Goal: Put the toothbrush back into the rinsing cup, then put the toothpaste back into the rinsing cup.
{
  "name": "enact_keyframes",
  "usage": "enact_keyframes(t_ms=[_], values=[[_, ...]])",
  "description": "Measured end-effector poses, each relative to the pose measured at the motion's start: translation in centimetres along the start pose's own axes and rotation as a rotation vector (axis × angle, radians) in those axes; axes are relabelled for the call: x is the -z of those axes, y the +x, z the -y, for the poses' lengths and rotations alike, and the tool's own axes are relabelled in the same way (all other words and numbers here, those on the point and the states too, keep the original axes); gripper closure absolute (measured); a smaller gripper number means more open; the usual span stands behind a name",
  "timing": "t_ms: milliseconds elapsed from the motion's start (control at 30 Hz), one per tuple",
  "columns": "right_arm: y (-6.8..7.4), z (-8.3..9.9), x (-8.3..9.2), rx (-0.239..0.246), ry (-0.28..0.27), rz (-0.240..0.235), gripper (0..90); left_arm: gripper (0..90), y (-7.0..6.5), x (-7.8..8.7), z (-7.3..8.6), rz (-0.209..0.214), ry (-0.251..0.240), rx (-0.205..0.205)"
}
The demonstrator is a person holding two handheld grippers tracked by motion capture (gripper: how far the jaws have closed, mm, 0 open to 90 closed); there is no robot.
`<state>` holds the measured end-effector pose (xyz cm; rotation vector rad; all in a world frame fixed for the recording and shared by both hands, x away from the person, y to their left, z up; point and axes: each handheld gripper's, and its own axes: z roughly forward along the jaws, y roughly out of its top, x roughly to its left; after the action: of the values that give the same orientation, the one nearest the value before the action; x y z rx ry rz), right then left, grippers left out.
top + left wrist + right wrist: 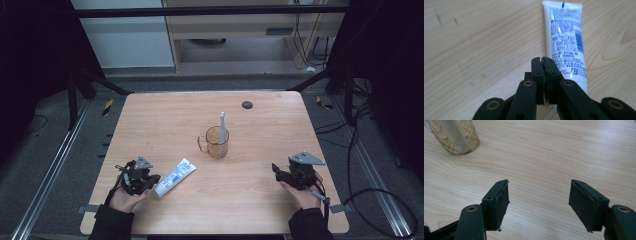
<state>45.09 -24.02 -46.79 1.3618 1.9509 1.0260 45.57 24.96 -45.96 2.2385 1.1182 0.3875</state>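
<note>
Your left gripper (543,59) has its jaws together just beside the toothpaste tube (174,177) lying flat on the tabletop (260,200), your right gripper (539,195) gapes empty, and the amber cup (217,142) holds an upright toothbrush (222,126).

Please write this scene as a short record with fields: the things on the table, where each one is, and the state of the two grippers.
surface: wooden table
tube: white toothpaste tube lying flat, near left side
cup: amber glass cup with handle, upright, near centre
in cup: white toothbrush, standing
left gripper: fingers shut, empty, at the tube's near end
right gripper: fingers open, empty, above bare table
far edge: small dark round spot
</note>
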Motion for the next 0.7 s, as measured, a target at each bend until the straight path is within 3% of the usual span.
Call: enact_keyframes(t_ms=[367, 700], values=[[-0.4, -0.3, 0.2, -0.008, -0.012, 0.007, 31.4, 58.5, 0.0, 1.6, -3.2, 0.005, -0.062, -0.015], [-0.9, -0.4, 0.5, -0.016, -0.021, 0.013, 31.0, 43.2, -1.1, 1.2, -5.9, 0.023, -0.05, -0.077]])
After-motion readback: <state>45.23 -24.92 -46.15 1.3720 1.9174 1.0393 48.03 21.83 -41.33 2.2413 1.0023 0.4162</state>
